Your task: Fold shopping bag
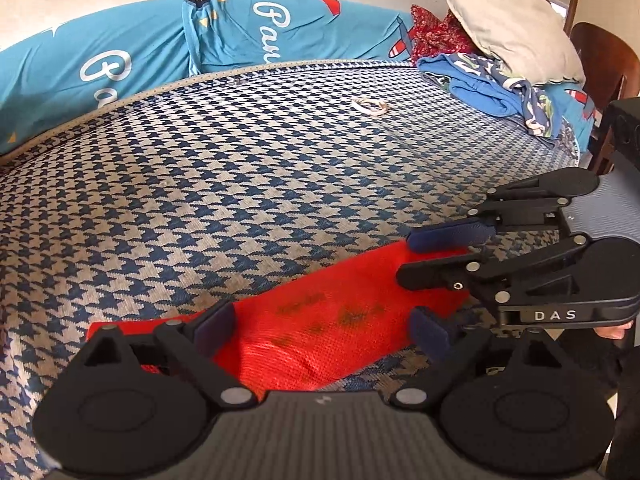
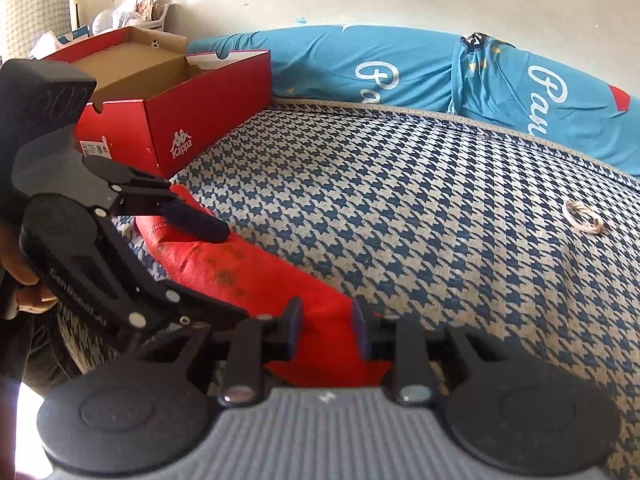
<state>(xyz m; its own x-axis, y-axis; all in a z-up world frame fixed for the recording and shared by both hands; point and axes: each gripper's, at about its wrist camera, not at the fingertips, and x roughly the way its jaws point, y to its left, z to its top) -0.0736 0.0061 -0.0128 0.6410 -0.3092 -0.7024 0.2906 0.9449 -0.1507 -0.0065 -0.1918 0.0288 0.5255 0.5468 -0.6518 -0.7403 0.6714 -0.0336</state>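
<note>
1. The red shopping bag (image 1: pixel 320 332), folded into a long narrow strip, lies on the blue-and-beige houndstooth mattress (image 1: pixel 240 184) in the lower centre of the left wrist view, running from lower left up to the right.
2. The left gripper (image 1: pixel 324 330) fills the bottom of that view, its jaws spread wide on either side of the strip, gripping nothing.
3. The right gripper (image 1: pixel 434 258) enters from the right edge of the same view, at the strip's far end. Its fingers stand apart, one above the cloth and one over it.
4. In the right wrist view the right gripper (image 2: pixel 326 330) sits at the bottom centre, its pads close on either side of the red cloth; I cannot tell whether they pinch it.
5. A red Kappa shoebox (image 2: pixel 192 108) stands open in the upper left.
6. A rubber band (image 2: pixel 582 218) lies on the mattress at the right edge.
</note>
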